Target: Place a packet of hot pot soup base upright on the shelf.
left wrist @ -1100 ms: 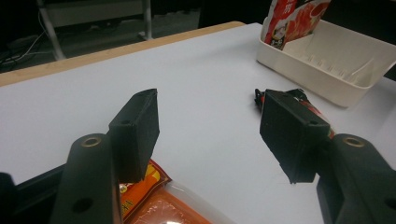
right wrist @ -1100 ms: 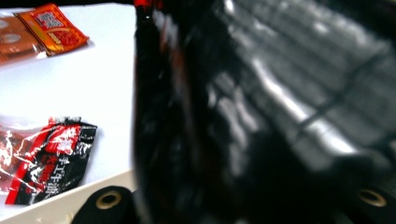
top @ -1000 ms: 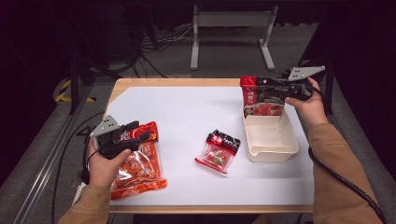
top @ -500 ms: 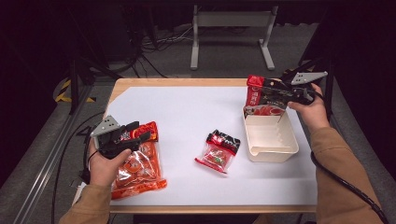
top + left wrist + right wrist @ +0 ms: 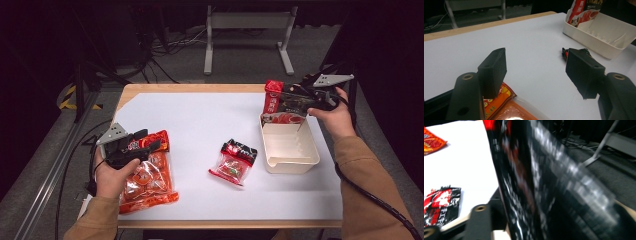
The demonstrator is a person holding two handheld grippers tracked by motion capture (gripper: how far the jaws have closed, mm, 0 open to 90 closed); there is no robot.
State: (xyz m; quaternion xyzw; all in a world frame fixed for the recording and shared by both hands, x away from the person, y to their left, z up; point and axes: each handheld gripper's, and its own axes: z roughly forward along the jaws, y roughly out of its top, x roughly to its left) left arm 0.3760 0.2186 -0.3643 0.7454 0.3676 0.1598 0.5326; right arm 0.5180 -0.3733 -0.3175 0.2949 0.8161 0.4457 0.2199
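Two grippers up. My R gripper [image 5: 287,102] has just been opening its jaws, w/ the red-black snack bag [image 5: 278,102] between them, standing in the white tray [image 5: 290,150] at its far end. L gripper [image 5: 147,142] gapes wide, empty, just over the orange packet [image 5: 147,177].

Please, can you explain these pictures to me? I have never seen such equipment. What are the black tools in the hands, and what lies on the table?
A person holds a hand-held clamp in each hand. One camera looks down from above; one rides on each clamp.

The left gripper, jaws apart, hovers over an orange snack bag. The right gripper has just been opening its jaws around a red and black packet that stands in the white tray. A small red and black packet lies on the white table.
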